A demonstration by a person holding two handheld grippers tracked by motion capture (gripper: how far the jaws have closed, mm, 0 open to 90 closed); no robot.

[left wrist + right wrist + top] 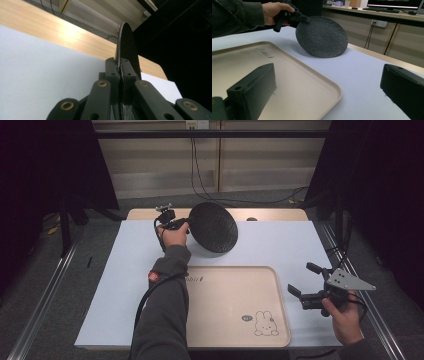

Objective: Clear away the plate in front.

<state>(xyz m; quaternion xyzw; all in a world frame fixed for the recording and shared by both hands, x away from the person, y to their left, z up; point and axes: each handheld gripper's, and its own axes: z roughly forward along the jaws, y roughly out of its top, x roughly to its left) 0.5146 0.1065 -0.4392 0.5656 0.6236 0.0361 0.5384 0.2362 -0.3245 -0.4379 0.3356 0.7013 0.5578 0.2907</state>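
White matting covers the table (pixel 280 245), with a beige tray (pixel 235 305) at its near edge. Beyond the tray, a black plate (pixel 214 226) is gripped by its rim – tilted – in the left gripper (pixel 181 224). Right of the tray, the right gripper (pixel 301 280) is held spread wide – nothing between its jaws.

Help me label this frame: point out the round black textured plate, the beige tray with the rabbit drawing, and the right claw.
Round black textured plate (pixel 214 226): high view, centre of its face.
Beige rabbit tray (pixel 230 295): high view, bare middle.
Right claw (pixel 305 279): high view, gap between its open tips.
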